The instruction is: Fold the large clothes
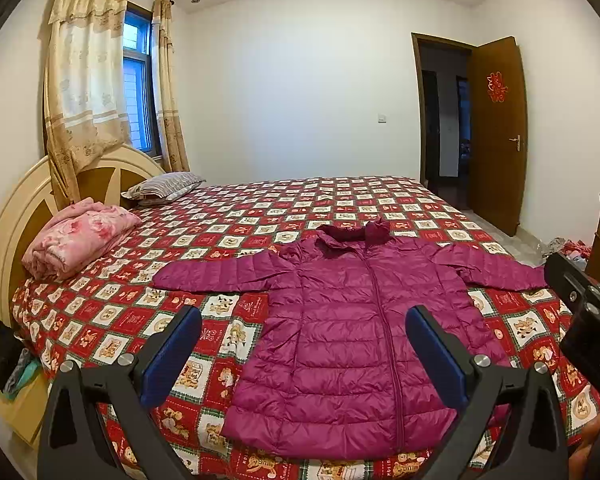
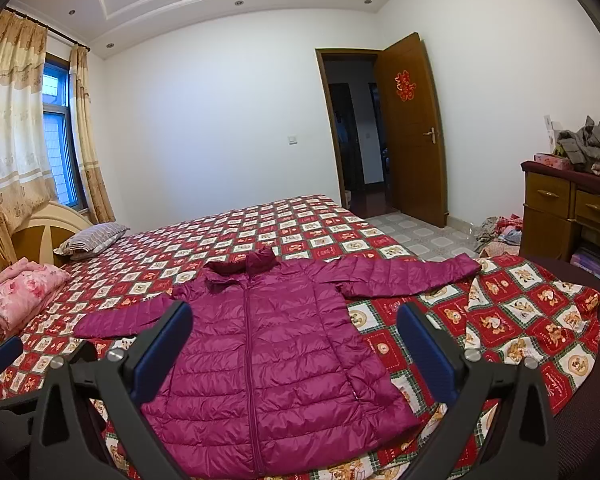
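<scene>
Home bedroom, double bed with wooden headboard, pillow, curtained window, wooden door

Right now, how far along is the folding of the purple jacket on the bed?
Done: the purple jacket lies flat on the bedspread, zipped, front up, both sleeves spread out. In hand: nothing; the left gripper and right gripper are above its hem, both open and empty. Left: every fold, since neither sleeve nor body is turned in.
</scene>
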`<state>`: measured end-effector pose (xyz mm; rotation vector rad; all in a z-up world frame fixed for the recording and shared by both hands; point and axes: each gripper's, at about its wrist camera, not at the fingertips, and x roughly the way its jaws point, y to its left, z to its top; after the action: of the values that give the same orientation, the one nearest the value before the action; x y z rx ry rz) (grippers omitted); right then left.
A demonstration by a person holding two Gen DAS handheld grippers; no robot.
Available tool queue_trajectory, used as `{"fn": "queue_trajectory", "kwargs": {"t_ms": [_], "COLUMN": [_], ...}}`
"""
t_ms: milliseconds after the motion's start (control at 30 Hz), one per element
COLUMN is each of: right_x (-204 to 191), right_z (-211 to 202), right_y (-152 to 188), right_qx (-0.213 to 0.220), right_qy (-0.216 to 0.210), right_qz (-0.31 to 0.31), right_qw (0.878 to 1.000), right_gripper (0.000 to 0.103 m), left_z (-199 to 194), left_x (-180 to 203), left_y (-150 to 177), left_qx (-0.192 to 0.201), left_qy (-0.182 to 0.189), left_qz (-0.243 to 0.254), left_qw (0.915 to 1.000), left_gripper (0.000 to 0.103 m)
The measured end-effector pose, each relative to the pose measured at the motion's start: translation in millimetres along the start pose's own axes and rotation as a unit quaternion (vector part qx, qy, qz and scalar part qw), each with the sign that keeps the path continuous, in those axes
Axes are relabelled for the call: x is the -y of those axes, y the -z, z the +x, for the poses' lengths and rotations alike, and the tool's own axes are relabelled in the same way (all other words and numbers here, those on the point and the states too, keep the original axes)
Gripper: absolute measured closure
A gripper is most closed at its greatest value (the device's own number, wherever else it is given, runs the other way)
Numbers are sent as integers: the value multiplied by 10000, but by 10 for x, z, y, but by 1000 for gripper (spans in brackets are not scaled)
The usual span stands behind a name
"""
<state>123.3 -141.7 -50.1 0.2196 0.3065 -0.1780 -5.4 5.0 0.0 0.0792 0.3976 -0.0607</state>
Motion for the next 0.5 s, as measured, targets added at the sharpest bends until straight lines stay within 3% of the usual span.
{"fn": "queue_trajectory", "kwargs": {"t_ms": [500], "right_x": [-5], "right_z": [3], "right_y": [-4], "right_qx": [2], "right_qy": [0], "right_qz": [4], "right_qw": [10000], "right_gripper": [0], "left_z": [-4], "left_x": [21], "left_y": [28], "left_qx": [-28], "left_qy": [14], "left_qz": [0], "left_qw": [10000], "left_gripper": [1]}}
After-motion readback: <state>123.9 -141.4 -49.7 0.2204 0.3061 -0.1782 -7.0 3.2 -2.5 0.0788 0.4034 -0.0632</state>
